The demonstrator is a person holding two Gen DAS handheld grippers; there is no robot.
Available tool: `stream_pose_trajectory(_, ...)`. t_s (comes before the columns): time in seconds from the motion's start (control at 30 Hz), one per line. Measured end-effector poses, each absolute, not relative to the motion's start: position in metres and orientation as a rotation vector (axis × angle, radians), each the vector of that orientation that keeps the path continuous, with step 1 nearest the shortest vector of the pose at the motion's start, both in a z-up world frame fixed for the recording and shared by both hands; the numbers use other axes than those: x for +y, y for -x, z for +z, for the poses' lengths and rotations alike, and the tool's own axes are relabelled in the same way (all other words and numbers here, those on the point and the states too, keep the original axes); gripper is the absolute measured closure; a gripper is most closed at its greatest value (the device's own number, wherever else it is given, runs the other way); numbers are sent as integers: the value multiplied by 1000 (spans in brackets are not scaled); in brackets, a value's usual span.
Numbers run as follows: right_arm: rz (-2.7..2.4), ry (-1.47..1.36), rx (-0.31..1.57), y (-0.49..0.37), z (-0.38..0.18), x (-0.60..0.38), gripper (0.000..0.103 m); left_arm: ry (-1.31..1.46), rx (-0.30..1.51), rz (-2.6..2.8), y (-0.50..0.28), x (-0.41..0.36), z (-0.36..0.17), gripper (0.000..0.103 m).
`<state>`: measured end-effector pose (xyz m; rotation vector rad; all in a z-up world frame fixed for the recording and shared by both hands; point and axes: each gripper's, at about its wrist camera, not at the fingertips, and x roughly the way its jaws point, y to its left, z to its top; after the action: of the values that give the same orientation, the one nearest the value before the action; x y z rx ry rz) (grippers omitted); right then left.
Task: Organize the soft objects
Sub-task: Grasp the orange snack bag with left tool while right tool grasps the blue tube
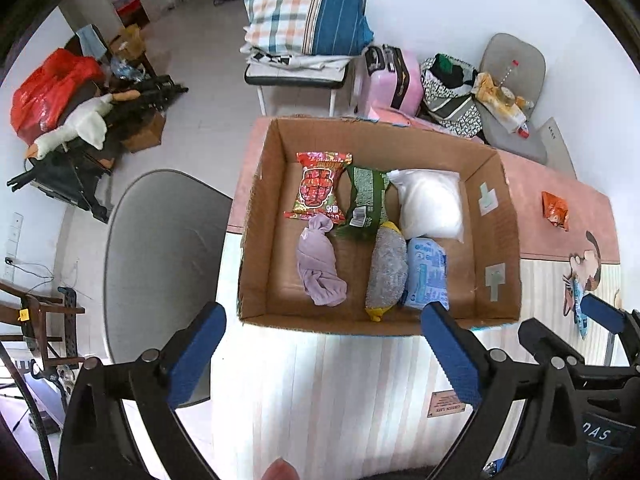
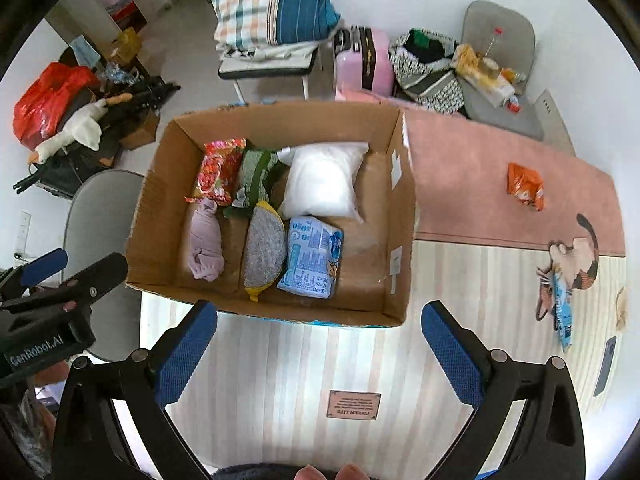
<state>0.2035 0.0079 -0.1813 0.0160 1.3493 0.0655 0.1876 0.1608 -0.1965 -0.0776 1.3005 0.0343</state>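
Both the left gripper (image 1: 322, 350) and right gripper (image 2: 316, 344) gape wide, empty, cardboard box (image 2: 404, 216) just ahead; only the right wrist view shows the orange packet (image 2: 526, 191) whole, ahead-right.

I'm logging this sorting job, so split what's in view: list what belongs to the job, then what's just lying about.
Job:
cardboard box
red snack packet
green packet
white bag
purple cloth
grey-and-yellow sponge
blue tissue pack
orange snack packet, out on the table
blue wrapper, also on the table

Lying about:
plaid pillow
pink suitcase
goose plush
red plastic bag
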Motion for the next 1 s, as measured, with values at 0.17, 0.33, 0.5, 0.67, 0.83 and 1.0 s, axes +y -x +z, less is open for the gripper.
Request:
stream_pose_trajectory(0.17,102,-73,1343,-194,-169,-2,0,75,1268,51,-177,152,-180,3)
stream_pose_trajectory(0.33,121,-177,1340,-194,-165,-40,0,64,1251,35,-185,128,-168,3)
stream_pose_trajectory(0.5,11,-190,1344,-190,-161,-114,0,-58,1208,-43,-212,53,-153,3)
stream_pose_trajectory(0.67,-217,-191,1375,-185,-184,-233,0,-111,1278,-180,-261,-40,-168,3)
stream_pose_trajectory(0.83,-383,-292,1449,-184,-236,-353,0,55,1557,-351,-323,-134,-237,4)
stream_pose_trajectory(1.0,-426,-397,1548,-188,-301,-432,20,205,1757,-378,-377,-224,-313,15)
